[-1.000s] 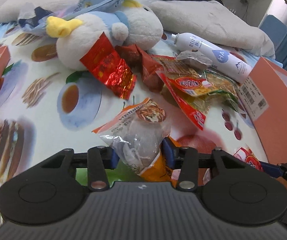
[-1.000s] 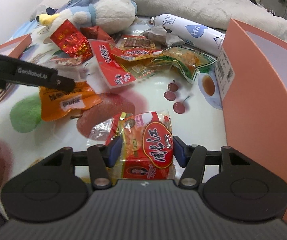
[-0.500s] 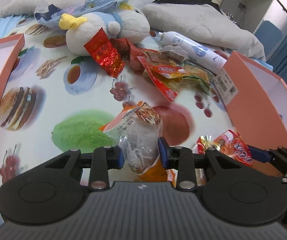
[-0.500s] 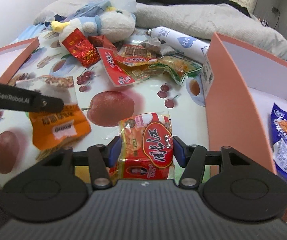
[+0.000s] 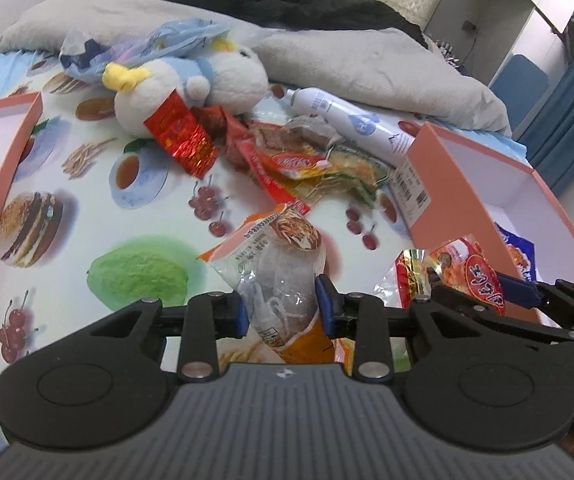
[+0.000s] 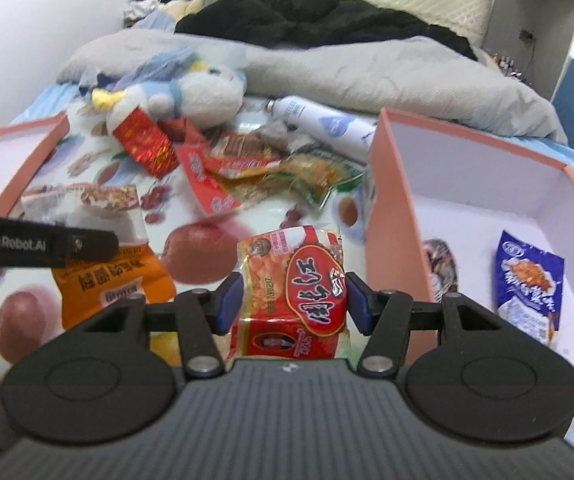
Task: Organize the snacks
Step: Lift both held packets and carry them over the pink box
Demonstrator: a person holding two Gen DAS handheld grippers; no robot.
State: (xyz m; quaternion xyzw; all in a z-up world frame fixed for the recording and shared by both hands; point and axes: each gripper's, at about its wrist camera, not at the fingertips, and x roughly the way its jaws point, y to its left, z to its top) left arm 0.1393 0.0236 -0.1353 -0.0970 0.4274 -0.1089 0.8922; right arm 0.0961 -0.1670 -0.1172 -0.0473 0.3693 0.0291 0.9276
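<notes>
Orange-and-clear plastic fills the gap of the left gripper (image 5: 283, 312): an orange snack bag (image 5: 277, 276) sits pinched between its two blue pads, the bag's printed top sticking out forward past the fingertips and its orange bottom hanging back toward the gripper body. In the right wrist view the same bag shows at the left, under the black finger of the left gripper, above the fruit-printed bedsheet (image 6: 199, 252).

Between the blue pads of the right gripper (image 6: 293, 300) is a red-and-yellow snack packet (image 6: 293, 288), clamped across its width, with its upper half reaching forward beyond the fingertips. It is held just beside the near left wall of the pink box (image 6: 391, 208), which stands at the right edge of the bed. A blue snack packet (image 6: 529, 280) lies on the white floor of that box, toward its right side.

Further back in the middle of the bed lies a loose heap of snack packets (image 6: 247, 172), with a red foil packet (image 6: 145, 146) leaning on a plush penguin (image 6: 191, 96) and a white spray bottle (image 6: 327, 126) lying beside the heap. A second pink box (image 5: 3, 184) is at the left edge of the bed.
</notes>
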